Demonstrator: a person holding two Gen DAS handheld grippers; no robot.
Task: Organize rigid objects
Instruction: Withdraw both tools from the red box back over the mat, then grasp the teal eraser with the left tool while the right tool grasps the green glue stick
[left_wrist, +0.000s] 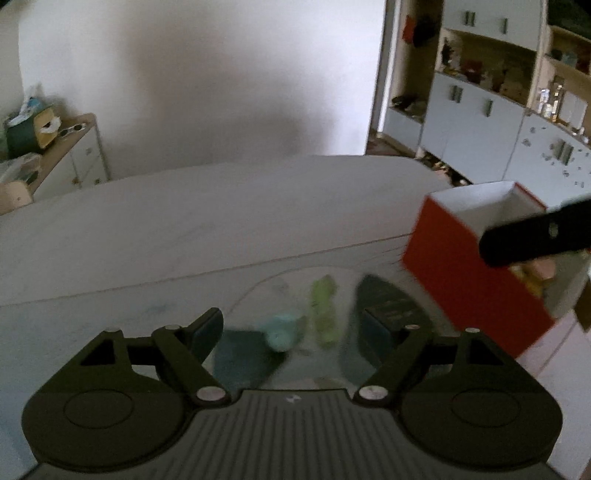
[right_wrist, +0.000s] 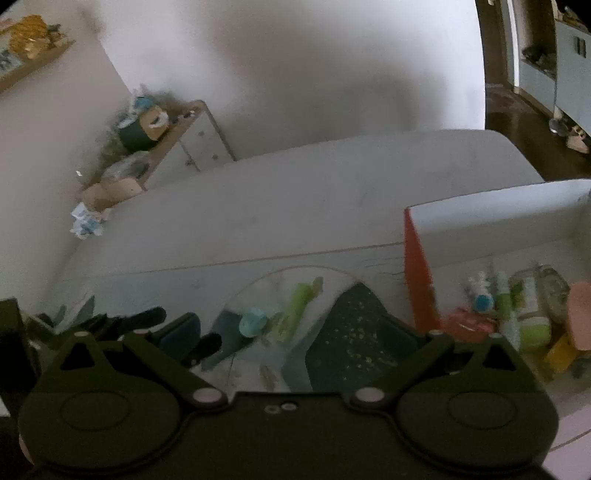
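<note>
**Red box waits at the right of the tabletop**

The box (left_wrist: 461, 273) (right_wrist: 419, 273), red outside and white inside, stands open-topped with small bottles and packets (right_wrist: 517, 314) in it. Just left lies a clear plate (left_wrist: 295, 295) (right_wrist: 280, 295) bearing a green piece (left_wrist: 325, 314) (right_wrist: 299, 302), a teal cap (left_wrist: 282, 332) (right_wrist: 253, 325) and a dark pouch (right_wrist: 354, 339). Both tongs, left (left_wrist: 295, 328) and right (right_wrist: 299, 339), hover apart, gripping nothing, above the tabletop (left_wrist: 147, 240) (right_wrist: 258, 206).

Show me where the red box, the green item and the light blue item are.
red box (left_wrist: 458, 273): left wrist view, red side wall.
green item (right_wrist: 301, 301): right wrist view, its middle.
light blue item (right_wrist: 253, 324): right wrist view, round end.
</note>
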